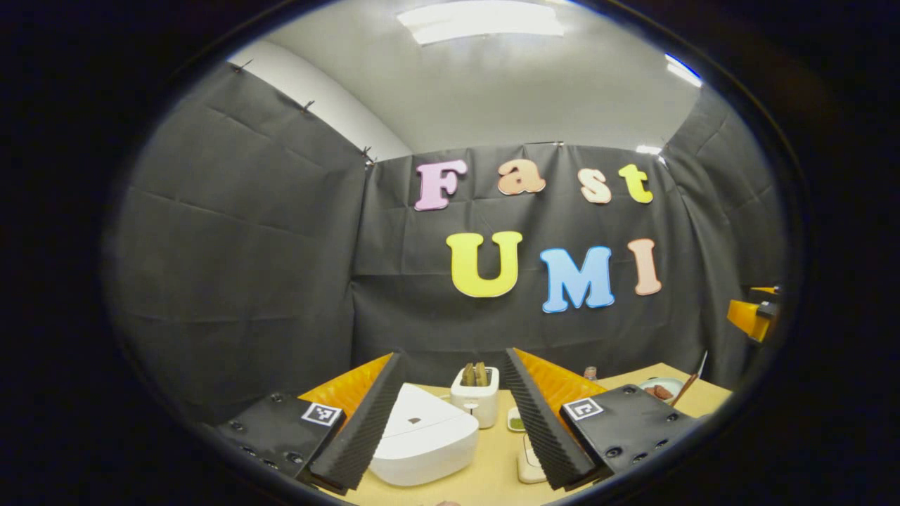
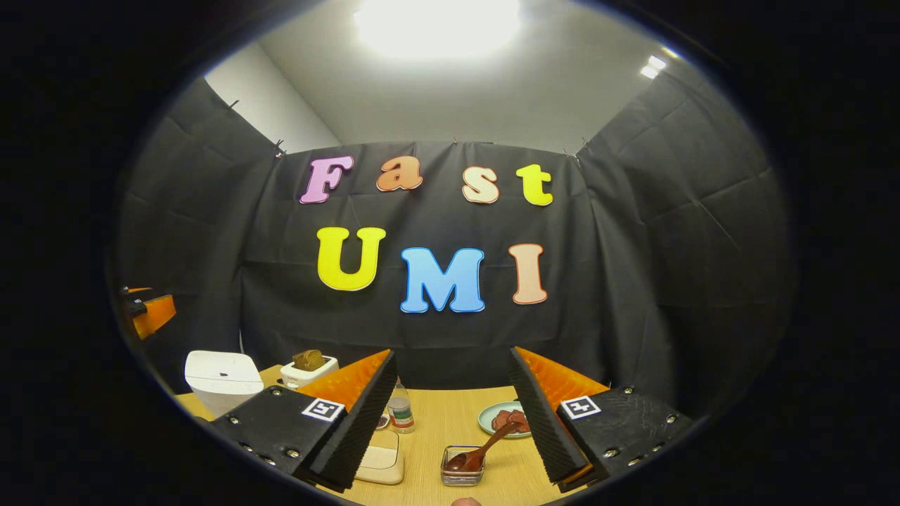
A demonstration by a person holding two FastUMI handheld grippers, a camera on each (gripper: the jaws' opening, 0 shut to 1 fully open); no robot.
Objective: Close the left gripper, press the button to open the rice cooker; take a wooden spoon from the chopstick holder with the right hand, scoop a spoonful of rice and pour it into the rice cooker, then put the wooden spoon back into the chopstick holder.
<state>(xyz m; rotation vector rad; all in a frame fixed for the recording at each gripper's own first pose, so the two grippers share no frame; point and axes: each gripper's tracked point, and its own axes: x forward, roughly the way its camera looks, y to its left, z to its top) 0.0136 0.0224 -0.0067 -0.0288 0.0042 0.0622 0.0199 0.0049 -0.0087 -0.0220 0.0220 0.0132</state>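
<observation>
The white rice cooker stands on the wooden table with its lid down, just beyond and between the fingers of my left gripper, which is open and holds nothing. It also appears at the far left as the rice cooker in the right gripper view. A wooden spoon leans in a small clear chopstick holder close in front of my right gripper, open and empty above the table. A shallow cream container lies left of the holder; its contents are hidden.
A white toaster with bread stands behind the cooker. A small green dish sits beside it. A plate of red meat and a small bottle stand behind the holder. Black cloth walls close the booth.
</observation>
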